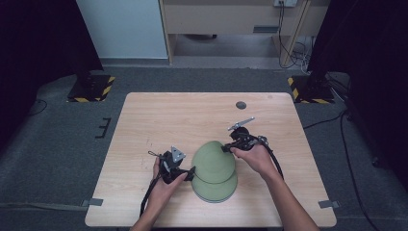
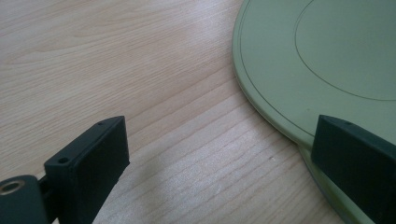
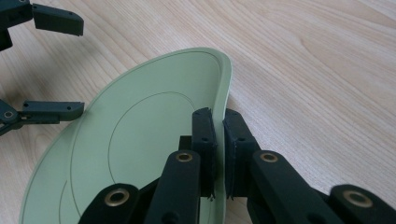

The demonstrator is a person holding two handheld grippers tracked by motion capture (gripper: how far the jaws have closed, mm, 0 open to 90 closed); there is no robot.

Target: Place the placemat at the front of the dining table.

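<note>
Two pale green plates lie stacked near the table's front edge. The top plate [image 1: 213, 161] is tilted up on its right side over the lower plate [image 1: 219, 192]. My right gripper [image 1: 228, 147] is shut on the top plate's raised rim, and in the right gripper view its jaws [image 3: 219, 140] pinch the edge of that plate [image 3: 140, 154]. My left gripper [image 1: 189, 173] stands open at the plates' left side. In the left gripper view [image 2: 224, 158] one of its jaws lies over the wood and the other over the plate's rim [image 2: 280, 116], gripping nothing. The left gripper [image 3: 60, 65] also appears at the far side of the plate.
The light wooden table [image 1: 168, 120] has a small dark round spot [image 1: 241, 105] near its far edge. Grey tape tabs [image 1: 329, 203] sit at its front corners. Stands with yellow-and-black striped feet [image 1: 91, 89] rest on the floor beyond the table.
</note>
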